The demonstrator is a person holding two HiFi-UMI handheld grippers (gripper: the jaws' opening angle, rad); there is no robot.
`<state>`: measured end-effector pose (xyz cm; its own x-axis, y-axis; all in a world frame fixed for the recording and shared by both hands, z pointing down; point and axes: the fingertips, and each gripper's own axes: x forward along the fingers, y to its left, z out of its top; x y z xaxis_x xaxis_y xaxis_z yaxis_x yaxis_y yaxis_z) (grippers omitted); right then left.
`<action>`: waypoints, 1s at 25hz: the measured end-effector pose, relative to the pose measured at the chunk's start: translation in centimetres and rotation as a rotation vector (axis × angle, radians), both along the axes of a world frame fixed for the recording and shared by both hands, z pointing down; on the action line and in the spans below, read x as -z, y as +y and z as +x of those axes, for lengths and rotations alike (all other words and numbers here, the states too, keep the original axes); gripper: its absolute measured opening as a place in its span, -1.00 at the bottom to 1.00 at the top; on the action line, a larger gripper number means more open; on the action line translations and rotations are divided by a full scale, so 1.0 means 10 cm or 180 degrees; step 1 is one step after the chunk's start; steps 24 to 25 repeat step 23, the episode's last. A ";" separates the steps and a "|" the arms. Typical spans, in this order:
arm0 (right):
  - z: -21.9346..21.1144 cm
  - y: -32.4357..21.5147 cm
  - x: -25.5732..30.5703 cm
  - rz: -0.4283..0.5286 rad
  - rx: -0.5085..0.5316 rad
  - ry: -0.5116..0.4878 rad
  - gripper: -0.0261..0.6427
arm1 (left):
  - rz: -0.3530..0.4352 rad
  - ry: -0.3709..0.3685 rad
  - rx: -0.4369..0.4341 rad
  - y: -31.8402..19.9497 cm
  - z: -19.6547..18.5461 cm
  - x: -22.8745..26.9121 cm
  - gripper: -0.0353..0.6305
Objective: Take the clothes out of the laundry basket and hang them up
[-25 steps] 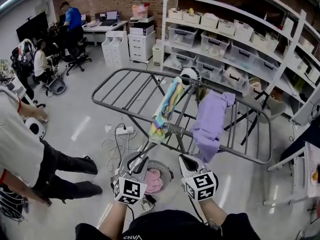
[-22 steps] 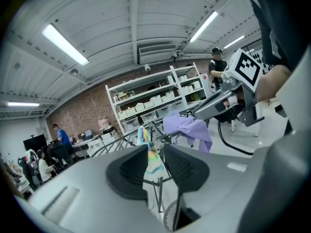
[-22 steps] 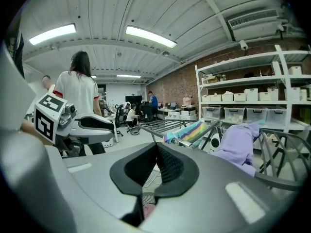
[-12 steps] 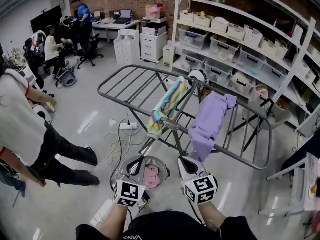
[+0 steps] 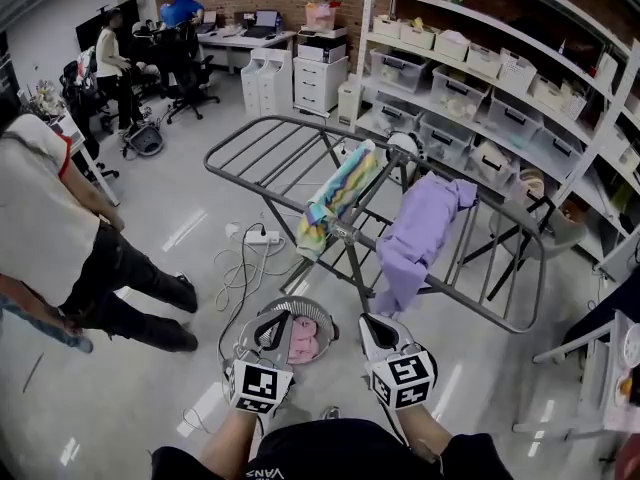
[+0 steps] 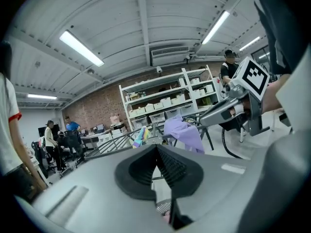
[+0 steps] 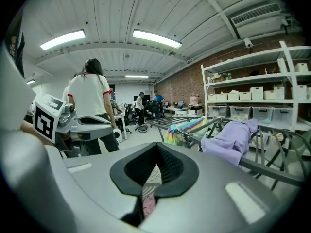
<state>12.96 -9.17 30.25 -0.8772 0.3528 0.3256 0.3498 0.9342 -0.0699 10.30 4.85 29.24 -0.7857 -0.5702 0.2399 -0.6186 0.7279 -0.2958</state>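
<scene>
A round mesh laundry basket (image 5: 262,320) stands on the floor by my feet with a pink garment (image 5: 303,340) inside. My left gripper (image 5: 277,321) hangs over the basket's left side, shut and empty. My right gripper (image 5: 371,325) is just right of the basket, also shut with nothing in it. Beyond them stands the grey drying rack (image 5: 262,144), carrying a rainbow-striped towel (image 5: 336,198) and a purple garment (image 5: 414,233). In the left gripper view the jaws (image 6: 158,147) meet, with the purple garment (image 6: 183,131) ahead. The right gripper view shows closed jaws (image 7: 156,143) and the pink garment (image 7: 147,206) below.
A person in a white top and black trousers (image 5: 55,233) stands close on the left. A power strip with loose cables (image 5: 251,236) lies on the floor before the rack. Shelves of plastic bins (image 5: 480,78) line the right wall. People sit at desks (image 5: 180,18) far back.
The left gripper's jaws have come together over the basket. My view has shifted, so the person on the left shows more fully. The right gripper has hardly moved.
</scene>
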 end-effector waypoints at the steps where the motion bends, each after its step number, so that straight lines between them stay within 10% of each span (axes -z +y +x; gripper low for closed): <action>1: 0.03 0.00 -0.01 0.0005 0.0008 0.0006 -0.91 | -0.0001 0.0005 0.0010 0.00 0.04 -0.01 -0.89; 25: 0.20 -0.08 -0.08 0.0004 0.0066 0.0041 -0.91 | -0.0056 0.0010 -0.0066 -0.15 0.26 -0.07 -0.89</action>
